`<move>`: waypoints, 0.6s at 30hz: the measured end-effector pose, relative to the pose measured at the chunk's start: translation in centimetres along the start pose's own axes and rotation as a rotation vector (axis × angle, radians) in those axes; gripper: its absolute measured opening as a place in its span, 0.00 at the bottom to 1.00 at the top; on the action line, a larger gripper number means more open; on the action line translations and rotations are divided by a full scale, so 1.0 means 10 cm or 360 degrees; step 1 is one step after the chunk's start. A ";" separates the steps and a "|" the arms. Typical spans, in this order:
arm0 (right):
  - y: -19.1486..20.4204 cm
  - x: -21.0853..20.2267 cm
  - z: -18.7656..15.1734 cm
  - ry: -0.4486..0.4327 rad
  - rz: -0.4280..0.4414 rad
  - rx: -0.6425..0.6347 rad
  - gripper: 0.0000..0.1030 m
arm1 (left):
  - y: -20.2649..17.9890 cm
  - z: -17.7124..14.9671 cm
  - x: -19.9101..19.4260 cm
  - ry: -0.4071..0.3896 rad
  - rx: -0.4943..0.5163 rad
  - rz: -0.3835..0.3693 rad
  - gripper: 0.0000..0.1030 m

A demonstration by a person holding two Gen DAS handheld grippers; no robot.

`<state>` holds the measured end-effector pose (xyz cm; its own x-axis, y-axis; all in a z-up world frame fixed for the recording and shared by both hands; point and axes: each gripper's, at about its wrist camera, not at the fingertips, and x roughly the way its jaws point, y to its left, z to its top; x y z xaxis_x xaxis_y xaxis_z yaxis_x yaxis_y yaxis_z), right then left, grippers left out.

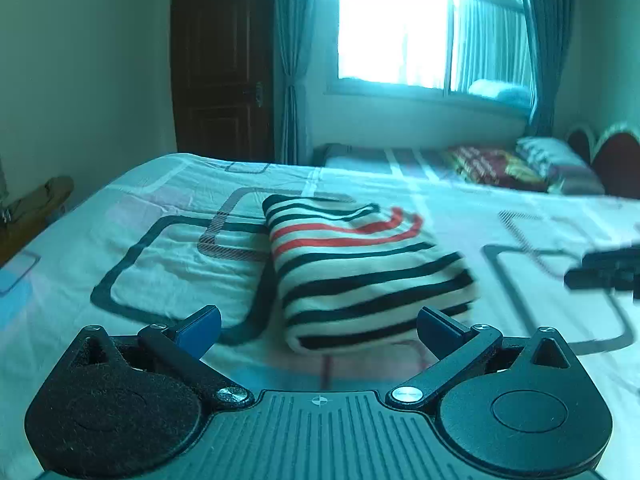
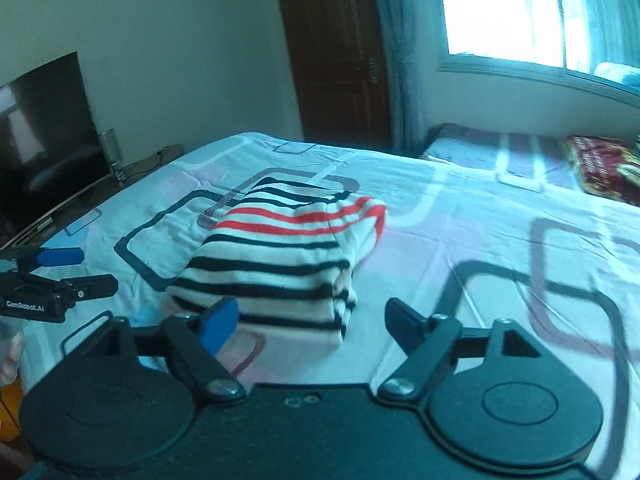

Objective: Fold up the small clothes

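A small white garment with black and red stripes [image 1: 360, 268] lies folded in a compact block on the bed; it also shows in the right wrist view [image 2: 280, 256]. My left gripper [image 1: 319, 326] is open and empty, just short of the garment's near edge. My right gripper [image 2: 312, 320] is open and empty, close to the garment's near right corner. The left gripper also shows at the left edge of the right wrist view [image 2: 80, 268], and the right gripper at the right edge of the left wrist view [image 1: 604, 272].
The bed sheet [image 2: 480, 240] is pale with dark rounded-square patterns. A red patterned blanket [image 1: 492, 168] and a pillow [image 1: 556, 160] lie at the far right. A television [image 2: 44, 132] stands left of the bed. A dark door [image 1: 224, 60] and a bright window [image 1: 400, 20] are behind.
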<state>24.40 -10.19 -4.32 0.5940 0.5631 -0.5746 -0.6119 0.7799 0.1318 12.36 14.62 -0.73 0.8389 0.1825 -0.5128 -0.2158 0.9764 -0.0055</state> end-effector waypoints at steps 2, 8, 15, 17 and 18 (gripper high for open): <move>0.07 -0.22 -0.06 -0.0021 -0.0042 0.0044 0.94 | -0.05 -0.04 -0.21 -0.0017 -0.0021 -0.0011 1.00; 0.33 -0.84 -0.19 -0.0083 -0.0123 0.0083 0.99 | -0.18 -0.17 -0.81 -0.0083 -0.0011 -0.0057 1.00; 0.64 -1.36 -0.42 -0.0192 -0.0272 -0.0014 0.99 | -0.29 -0.34 -1.31 -0.0106 -0.0026 -0.0105 1.00; 0.70 -1.42 -0.47 -0.0197 -0.0283 -0.0019 0.99 | -0.33 -0.35 -1.43 -0.0139 -0.0014 -0.0099 1.00; 0.74 -1.46 -0.50 -0.0210 -0.0292 -0.0022 0.99 | -0.34 -0.36 -1.48 -0.0154 -0.0008 -0.0101 1.00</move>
<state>8.58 -14.06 1.03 0.7586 0.4437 -0.4773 -0.4938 0.8693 0.0233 -1.16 8.16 3.78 0.8952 0.1308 -0.4260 -0.1629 0.9858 -0.0397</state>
